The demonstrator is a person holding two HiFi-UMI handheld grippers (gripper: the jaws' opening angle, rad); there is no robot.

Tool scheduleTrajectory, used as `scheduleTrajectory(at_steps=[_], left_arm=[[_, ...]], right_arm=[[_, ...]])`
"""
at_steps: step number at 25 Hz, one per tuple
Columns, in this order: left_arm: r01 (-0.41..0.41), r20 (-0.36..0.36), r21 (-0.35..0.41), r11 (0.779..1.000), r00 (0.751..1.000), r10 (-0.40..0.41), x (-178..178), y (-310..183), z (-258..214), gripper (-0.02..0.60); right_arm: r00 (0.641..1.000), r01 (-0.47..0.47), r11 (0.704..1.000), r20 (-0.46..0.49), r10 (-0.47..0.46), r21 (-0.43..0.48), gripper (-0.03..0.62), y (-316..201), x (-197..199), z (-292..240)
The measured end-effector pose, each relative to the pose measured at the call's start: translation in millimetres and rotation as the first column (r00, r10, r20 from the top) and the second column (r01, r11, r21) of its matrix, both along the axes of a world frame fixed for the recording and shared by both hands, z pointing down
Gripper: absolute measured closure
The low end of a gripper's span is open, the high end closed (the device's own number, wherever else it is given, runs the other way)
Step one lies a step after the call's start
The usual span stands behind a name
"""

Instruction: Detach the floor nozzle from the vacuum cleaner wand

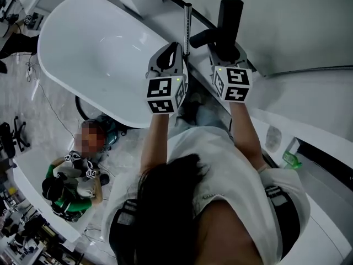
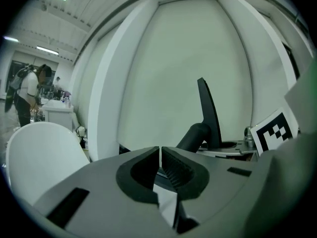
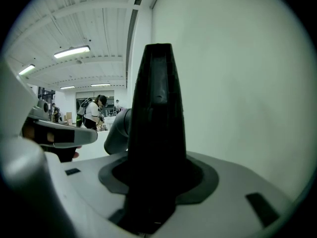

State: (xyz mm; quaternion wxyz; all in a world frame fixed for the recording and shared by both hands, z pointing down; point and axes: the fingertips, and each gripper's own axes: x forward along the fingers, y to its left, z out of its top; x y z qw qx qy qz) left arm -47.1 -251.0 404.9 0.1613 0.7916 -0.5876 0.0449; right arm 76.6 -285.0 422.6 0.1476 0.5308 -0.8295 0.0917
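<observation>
The black floor nozzle (image 1: pixel 229 18) stands upright in my right gripper (image 1: pixel 227 48), which is shut on its lower part. Its curved neck (image 1: pixel 201 37) juts left toward a thin metal wand (image 1: pixel 187 29); whether the two touch I cannot tell. The right gripper view shows the nozzle (image 3: pixel 158 128) filling the gap between the jaws (image 3: pixel 153 182), with the neck (image 3: pixel 116 133) to its left. My left gripper (image 1: pixel 172 51) hangs beside the wand. In the left gripper view it (image 2: pixel 160 157) is shut with nothing between the pads, and the nozzle (image 2: pixel 208 113) rises behind it.
A large white oval tub (image 1: pixel 94 54) lies below on the left. A person (image 1: pixel 77 175) crouches on the floor at lower left. A white wall (image 2: pixel 188 73) stands close ahead. A green bottle (image 1: pixel 290 159) sits on a ledge at right.
</observation>
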Motion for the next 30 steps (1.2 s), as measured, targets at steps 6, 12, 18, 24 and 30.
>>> scheduleTrajectory(at_steps=[6, 12, 18, 24, 30], left_arm=[[-0.014, -0.026, 0.0, 1.0, 1.0, 0.014, 4.3, 14.0, 1.5, 0.577], [-0.004, -0.025, -0.023, 1.0, 1.0, 0.004, 1.1, 19.8, 7.8, 0.578], [-0.006, -0.031, -0.041, 0.999, 1.0, 0.005, 4.0, 23.1, 17.5, 0.578], [-0.023, -0.033, -0.045, 0.999, 0.999, 0.022, 6.5, 22.8, 19.6, 0.578], [-0.05, -0.021, -0.052, 0.997, 0.999, 0.049, 11.9, 18.0, 23.5, 0.578]], right_arm=[[1.0, 0.013, 1.0, -0.013, -0.013, 0.019, 0.381, 20.0, -8.9, 1.3], [0.999, -0.006, 1.0, -0.036, 0.007, 0.017, 0.381, 28.1, -10.5, 7.3], [0.998, -0.022, 1.0, -0.05, 0.023, 0.022, 0.381, 32.2, -6.7, 11.1], [0.998, -0.024, 0.999, -0.053, 0.025, 0.027, 0.381, 33.5, -7.6, 11.2], [0.998, -0.029, 0.999, -0.058, 0.031, 0.029, 0.381, 31.8, -8.1, 12.5]])
